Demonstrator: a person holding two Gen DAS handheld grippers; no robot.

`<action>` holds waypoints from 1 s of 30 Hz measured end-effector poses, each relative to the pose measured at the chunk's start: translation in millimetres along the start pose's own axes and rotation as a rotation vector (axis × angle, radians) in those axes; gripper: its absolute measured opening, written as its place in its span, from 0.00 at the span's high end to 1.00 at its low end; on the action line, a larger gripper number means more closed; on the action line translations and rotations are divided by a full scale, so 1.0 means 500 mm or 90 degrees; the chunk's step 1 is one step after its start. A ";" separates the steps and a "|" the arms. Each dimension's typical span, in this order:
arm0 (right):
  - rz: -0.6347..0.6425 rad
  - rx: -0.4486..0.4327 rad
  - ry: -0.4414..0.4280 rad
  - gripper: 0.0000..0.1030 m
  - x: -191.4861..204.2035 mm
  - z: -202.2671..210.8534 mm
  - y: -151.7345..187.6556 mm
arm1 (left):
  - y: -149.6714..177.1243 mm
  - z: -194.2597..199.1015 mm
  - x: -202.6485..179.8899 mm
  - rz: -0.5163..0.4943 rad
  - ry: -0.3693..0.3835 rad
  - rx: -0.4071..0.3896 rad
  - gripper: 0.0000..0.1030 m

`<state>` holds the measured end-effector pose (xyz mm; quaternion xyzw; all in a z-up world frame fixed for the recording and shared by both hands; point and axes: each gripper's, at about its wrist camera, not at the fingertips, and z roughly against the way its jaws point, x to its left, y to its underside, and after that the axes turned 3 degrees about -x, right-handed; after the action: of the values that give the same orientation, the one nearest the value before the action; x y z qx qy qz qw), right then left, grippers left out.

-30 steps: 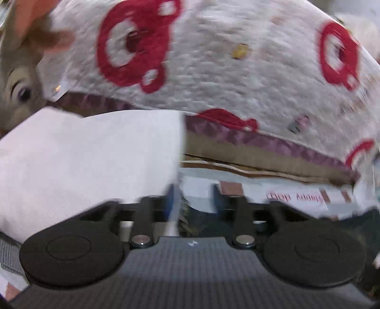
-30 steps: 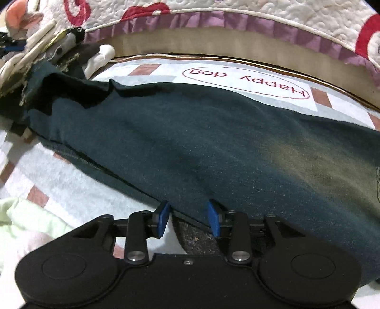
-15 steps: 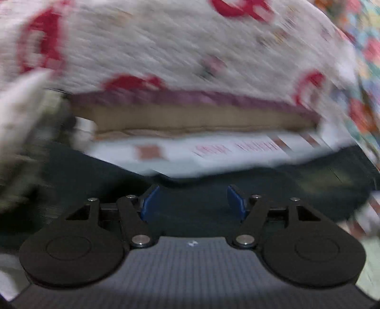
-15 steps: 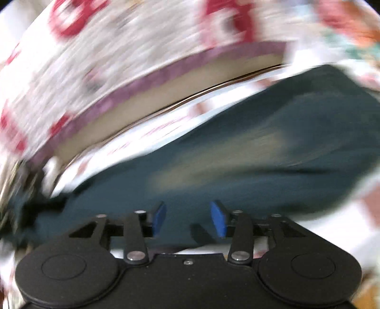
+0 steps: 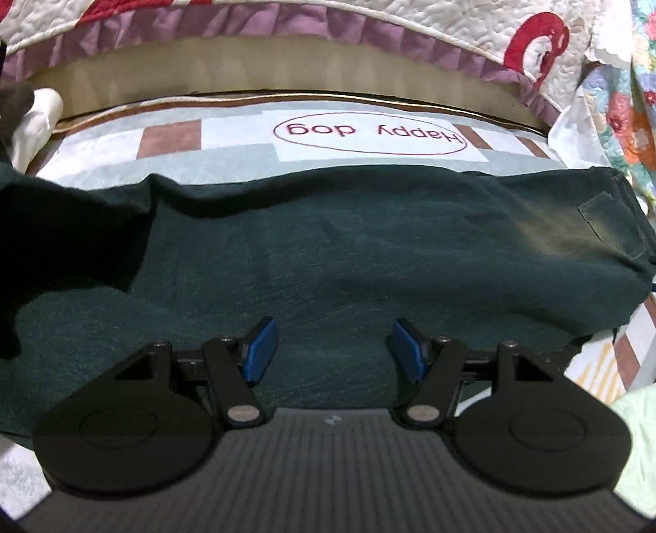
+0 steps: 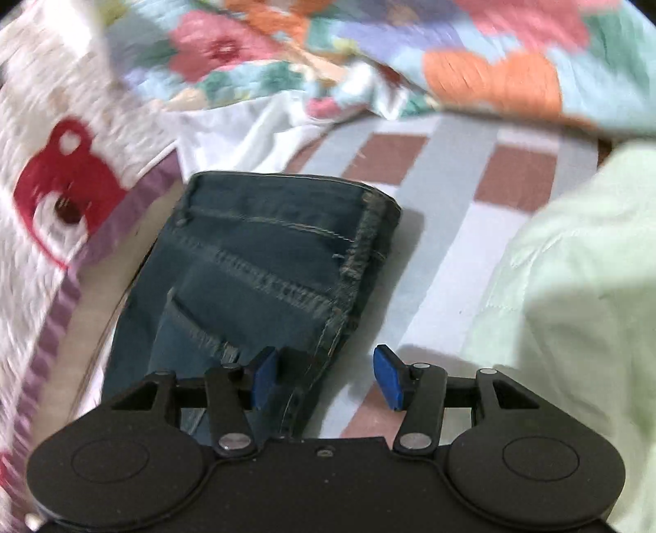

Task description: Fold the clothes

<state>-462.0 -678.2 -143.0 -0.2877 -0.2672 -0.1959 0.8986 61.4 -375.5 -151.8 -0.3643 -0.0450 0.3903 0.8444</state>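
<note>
Dark blue-green jeans [image 5: 348, 246] lie stretched across the patterned bed sheet [image 5: 229, 139] in the left wrist view. My left gripper [image 5: 332, 348] hovers over their near part, open, with nothing between its blue pads. In the right wrist view the waistband end of the jeans [image 6: 262, 254] shows stitched seams and a pocket. My right gripper [image 6: 326, 379] is open over the jeans' right edge; its left pad is above the denim, its right pad above the sheet [image 6: 447, 197].
A white quilt with red bear prints [image 5: 537, 37] borders the far side. A floral blanket [image 6: 369, 53] lies beyond the waistband. A pale green garment [image 6: 574, 287] sits to the right of the jeans. A white cloth [image 5: 37, 119] lies far left.
Both grippers swung right along the jeans. The left one let go of a white cloth and opened wide. The right one opened wider and now faces the waistband end.
</note>
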 end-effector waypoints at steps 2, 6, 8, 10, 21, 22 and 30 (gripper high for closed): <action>-0.030 0.004 -0.028 0.36 -0.003 -0.027 -0.004 | 0.003 -0.020 0.005 0.005 -0.006 0.015 0.40; 0.137 -0.048 0.004 0.73 0.083 -0.056 -0.017 | 0.003 -0.029 0.007 -0.002 -0.010 0.019 0.40; 0.183 -0.105 -0.015 0.88 0.114 -0.028 -0.036 | 0.007 -0.026 0.011 -0.010 -0.012 0.020 0.40; 0.212 -0.170 -0.042 0.89 0.140 0.008 -0.059 | 0.012 -0.022 0.015 -0.017 -0.013 0.019 0.40; 0.149 -0.136 0.056 0.53 0.093 -0.046 -0.048 | 0.020 -0.011 0.060 0.039 0.020 0.001 0.40; 0.139 -0.136 0.048 0.50 0.083 -0.045 -0.048 | 0.021 -0.010 0.065 0.048 0.019 -0.004 0.40; 0.025 -0.148 -0.017 0.41 0.047 -0.114 -0.054 | 0.019 -0.008 0.079 0.052 0.009 -0.013 0.40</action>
<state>-436.4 -738.8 -157.1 -0.3974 -0.2490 -0.2040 0.8593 84.4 -346.6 -169.0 -0.3775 -0.0282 0.4214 0.8241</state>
